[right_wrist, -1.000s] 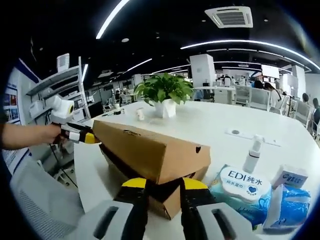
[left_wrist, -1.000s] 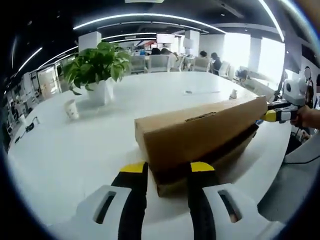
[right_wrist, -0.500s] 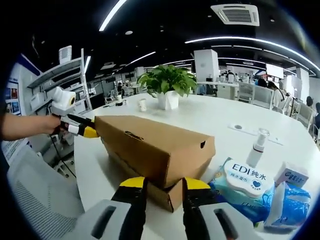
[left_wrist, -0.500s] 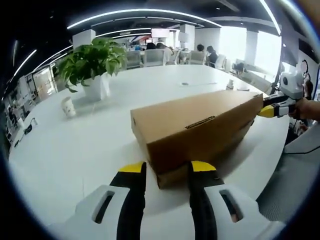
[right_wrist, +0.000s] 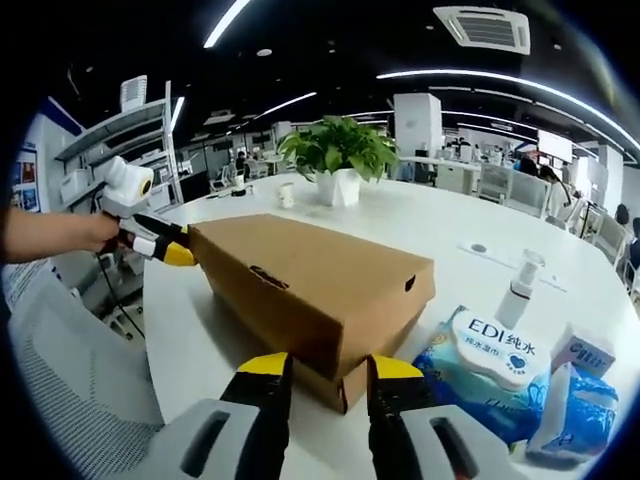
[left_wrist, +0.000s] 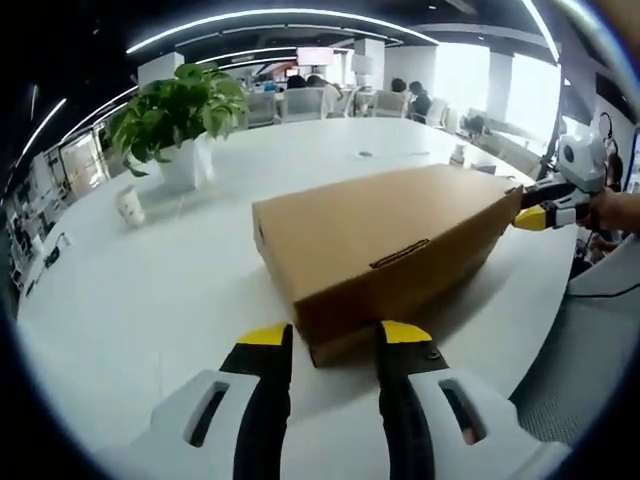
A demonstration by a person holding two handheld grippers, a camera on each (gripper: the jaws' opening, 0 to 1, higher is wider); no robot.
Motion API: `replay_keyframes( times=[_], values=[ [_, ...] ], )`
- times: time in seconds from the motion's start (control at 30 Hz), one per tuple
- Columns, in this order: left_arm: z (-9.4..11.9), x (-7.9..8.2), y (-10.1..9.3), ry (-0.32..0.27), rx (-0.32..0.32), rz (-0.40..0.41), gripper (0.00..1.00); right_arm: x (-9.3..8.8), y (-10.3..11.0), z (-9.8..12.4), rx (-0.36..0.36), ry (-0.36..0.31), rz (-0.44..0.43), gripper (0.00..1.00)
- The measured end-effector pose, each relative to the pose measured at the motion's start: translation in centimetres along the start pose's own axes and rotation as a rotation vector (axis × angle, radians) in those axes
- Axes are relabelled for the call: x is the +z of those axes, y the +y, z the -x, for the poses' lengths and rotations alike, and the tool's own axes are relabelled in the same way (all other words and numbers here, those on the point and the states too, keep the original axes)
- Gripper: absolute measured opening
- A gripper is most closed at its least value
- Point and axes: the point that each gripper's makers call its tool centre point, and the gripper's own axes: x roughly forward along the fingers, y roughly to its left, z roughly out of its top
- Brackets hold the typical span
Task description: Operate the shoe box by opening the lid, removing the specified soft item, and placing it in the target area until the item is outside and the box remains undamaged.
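Observation:
A brown cardboard shoe box lies on the white table, its lid down over the base, with only a thin strip of base showing under the lid's near edge. My left gripper stands open, and the box's near end sits right at its yellow tips. In the right gripper view the same box runs away to the left. My right gripper is open too, with the box's corner between its tips. Each gripper appears at the box's far end in the other's view: right gripper, left gripper.
Right of the box lie a blue wet-wipes pack, a second blue pack, a small carton and a spray bottle. A potted plant and a paper cup stand farther back. The table edge runs close by.
The lid, raised at an angle a second ago with a dark gap under it, has come down onto the base. Both grippers stayed at the box's ends and sank with it.

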Motion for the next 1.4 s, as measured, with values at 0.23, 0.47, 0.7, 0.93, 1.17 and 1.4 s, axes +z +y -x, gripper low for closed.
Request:
replay_keyframes(
  times=[0.23, 0.47, 0.7, 0.93, 1.17, 1.4],
  values=[
    [0.1, -0.6, 0.1, 0.014, 0.002, 0.009, 0.33, -0.4, -0.2, 0.0, 0.000, 0.019, -0.008, 0.27],
    [0.7, -0.3, 0.4, 0.001, 0.008, 0.003, 0.34, 0.7, -0.5, 0.7, 0.000, -0.007, -0.009, 0.28],
    [0.6, 0.6, 0.3, -0.021, -0.007, -0.019, 0.34, 1.3, -0.4, 0.2, 0.027, -0.020, 0.035, 0.33],
    [0.1, 0.4, 0.0, 0.002, -0.011, -0.085, 0.32, 1.0, -0.2, -0.3, 0.028, -0.003, 0.058, 0.31],
    [-0.3, 0.1, 0.1, 0.023, -0.004, -0.083, 0.31, 0.4, -0.2, -0.6, 0.020, 0.019, 0.072, 0.30],
    [-1.1, -0.4, 0.3, 0.050, 0.015, -0.083, 0.30, -0.2, -0.2, -1.2, 0.013, 0.043, 0.087, 0.30]
  ],
)
